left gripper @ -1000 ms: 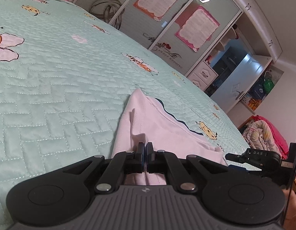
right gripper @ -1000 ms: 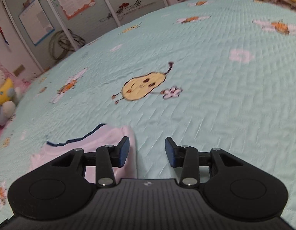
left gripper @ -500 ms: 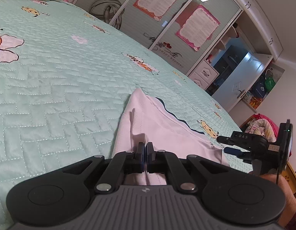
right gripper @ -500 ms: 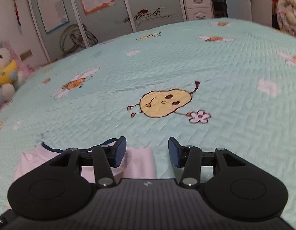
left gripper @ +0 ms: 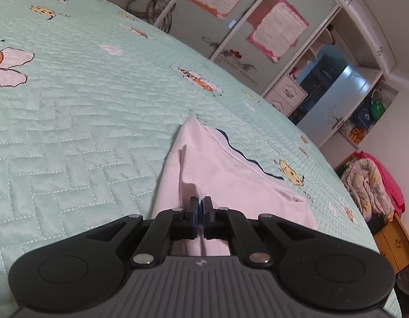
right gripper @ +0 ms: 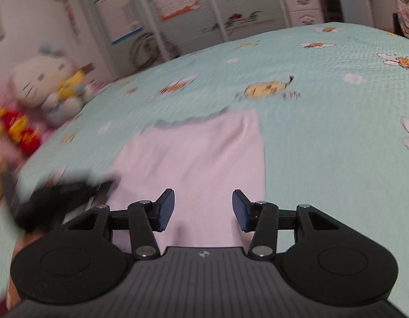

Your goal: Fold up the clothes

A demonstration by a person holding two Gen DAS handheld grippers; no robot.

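A pale pink garment with a dark blue trim lies folded on the mint green quilted bedspread. My left gripper is shut on a raised fold at the garment's near edge. In the right wrist view the same garment spreads out flat ahead, blurred by motion. My right gripper hovers open over its near edge with nothing between the fingers. The left gripper shows there as a dark blur at the garment's left edge.
Plush toys sit at the head of the bed. Wardrobe doors with posters stand beyond the bed. A heap of bedding and a wooden cabinet lie past the bed's far corner.
My right gripper has swung back over the garment, which now fills the middle of its view, and has left the left wrist view. My left gripper keeps its hold, hardly moved.
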